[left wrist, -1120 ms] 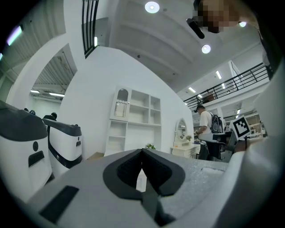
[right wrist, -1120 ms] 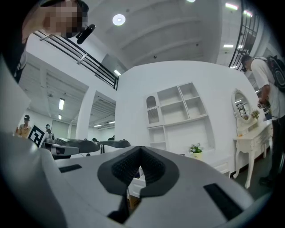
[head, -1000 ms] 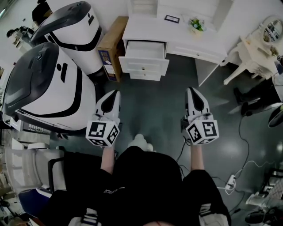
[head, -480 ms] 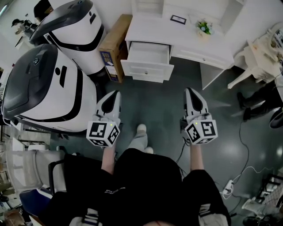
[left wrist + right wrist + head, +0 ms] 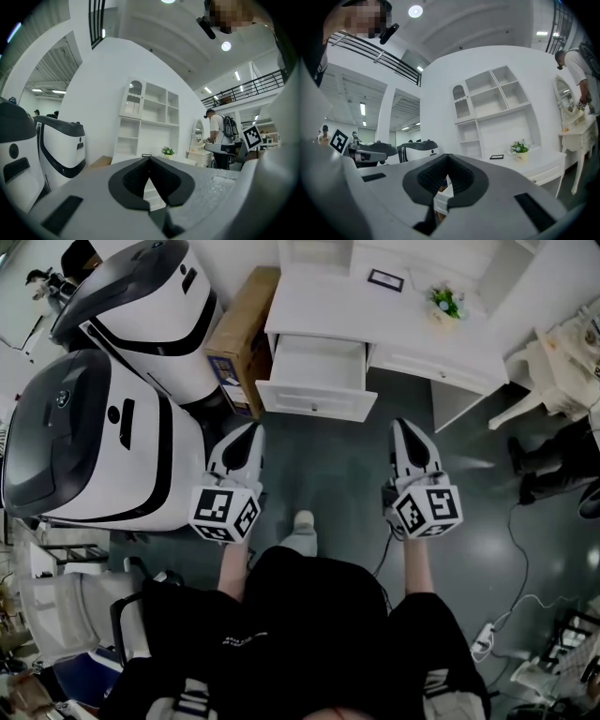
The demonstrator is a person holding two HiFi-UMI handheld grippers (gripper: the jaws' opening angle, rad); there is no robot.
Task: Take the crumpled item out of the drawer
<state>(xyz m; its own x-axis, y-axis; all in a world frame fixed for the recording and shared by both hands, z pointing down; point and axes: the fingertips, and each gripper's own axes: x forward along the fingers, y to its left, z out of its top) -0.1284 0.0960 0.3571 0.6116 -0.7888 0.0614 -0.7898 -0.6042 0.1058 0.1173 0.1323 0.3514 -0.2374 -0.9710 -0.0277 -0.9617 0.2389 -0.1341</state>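
The white desk (image 5: 319, 306) stands against the far wall, and its top drawer (image 5: 314, 405) is pulled open. The drawer's inside looks plain white from the head view; I cannot make out a crumpled item in it. My left gripper (image 5: 251, 430) hangs above the floor just short of the drawer front, its jaws shut with nothing between them. My right gripper (image 5: 407, 427) is level with it, to the right of the drawer, also shut and empty. In the left gripper view the left gripper (image 5: 150, 160) points at the desk and shelves. The right gripper (image 5: 448, 157) does the same in its own view.
Two large white-and-black machines (image 5: 112, 442) fill the left side. A cardboard box (image 5: 239, 338) leans between them and the desk. A small plant (image 5: 444, 302) and a picture frame (image 5: 385, 279) sit on the desk. A white chair (image 5: 562, 362) and floor cables (image 5: 525, 549) lie to the right.
The person has stepped towards the desk, so the open drawer now lies closer to both grippers. Both grippers stay shut and keep their spacing.
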